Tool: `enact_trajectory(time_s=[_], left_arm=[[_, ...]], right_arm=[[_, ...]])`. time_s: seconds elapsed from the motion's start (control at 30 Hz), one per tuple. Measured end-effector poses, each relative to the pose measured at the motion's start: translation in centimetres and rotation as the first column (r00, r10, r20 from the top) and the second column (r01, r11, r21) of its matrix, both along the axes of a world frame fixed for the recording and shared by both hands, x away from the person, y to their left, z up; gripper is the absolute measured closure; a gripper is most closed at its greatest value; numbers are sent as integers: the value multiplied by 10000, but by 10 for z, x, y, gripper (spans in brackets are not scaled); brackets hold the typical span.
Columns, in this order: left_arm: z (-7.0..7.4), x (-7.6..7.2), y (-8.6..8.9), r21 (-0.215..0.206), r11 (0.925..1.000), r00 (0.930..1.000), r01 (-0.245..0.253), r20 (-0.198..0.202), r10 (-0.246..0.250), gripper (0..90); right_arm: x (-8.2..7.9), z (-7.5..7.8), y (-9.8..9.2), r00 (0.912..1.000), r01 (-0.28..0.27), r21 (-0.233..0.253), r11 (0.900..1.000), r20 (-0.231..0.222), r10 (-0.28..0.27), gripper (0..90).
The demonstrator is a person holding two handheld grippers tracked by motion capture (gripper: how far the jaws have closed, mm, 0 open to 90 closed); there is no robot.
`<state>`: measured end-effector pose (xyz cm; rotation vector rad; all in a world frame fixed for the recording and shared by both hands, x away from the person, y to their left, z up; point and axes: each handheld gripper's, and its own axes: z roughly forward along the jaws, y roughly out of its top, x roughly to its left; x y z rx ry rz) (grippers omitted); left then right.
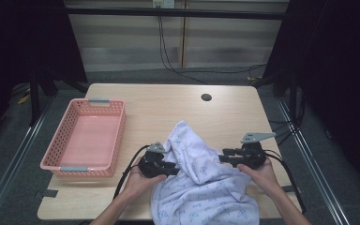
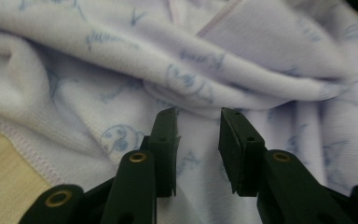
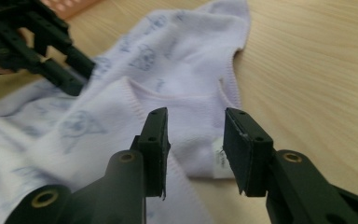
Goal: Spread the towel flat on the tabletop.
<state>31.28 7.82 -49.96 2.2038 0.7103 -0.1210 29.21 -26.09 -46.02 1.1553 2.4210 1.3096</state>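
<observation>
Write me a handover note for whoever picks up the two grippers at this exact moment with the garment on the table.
Left gripper: open, fingers pointed at a fold of the printed garment, nothing gripped.
Right gripper: open, poised over the garment's neckline edge near the label, nothing gripped.
Garment lies crumpled at the table's near edge, partly hanging over it. Pink basket sits empty at the left.
Done: nothing folded or stowed. Left: probably grasp, fold, and perhaps put it in the basket.

Beside the pink basket (image 1: pixel 86 140), the pale lilac garment (image 1: pixel 201 183) bears a scattered blue print; black grippers lie on it, over the light wood table (image 1: pixel 168 103).
</observation>
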Motion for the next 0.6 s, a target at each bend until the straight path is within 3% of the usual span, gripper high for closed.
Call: enact_trajectory(time_s=[0.07,0.23,0.33,0.47,0.5,0.53,0.57,0.6], left_arm=[[-2,-4,2,-263,9994,9997,237,-82,-239,697],[0,-26,4,-155,9966,9963,811,-264,-815,708],[1,-39,4,-7,9940,9937,1090,-275,-1090,709],[0,-47,5,-329,9903,9888,1352,-594,-1370,708],[0,-48,5,-217,9894,9875,1438,-620,-1449,708],[1,-49,6,-202,9894,9874,1437,-634,-1447,708],[1,-49,6,-202,9894,9874,1437,-634,-1447,708],[1,-50,7,-160,9897,9878,1423,-623,-1430,708]], right_arm=[[9,-5,5,9999,105,-270,9996,-19,-106,600],[28,-13,15,9997,131,-174,9998,-205,-135,592],[35,-17,27,9995,-20,-218,9998,-300,14,583],[41,-27,45,9979,-453,-345,9984,-485,436,583],[43,-30,49,9976,-517,-477,9975,-484,494,604],[43,-32,53,9976,-508,-619,9968,-492,477,698],[43,-32,53,9976,-508,-619,9968,-492,477,698],[44,-33,56,9969,-663,-551,9963,-450,638,881]])
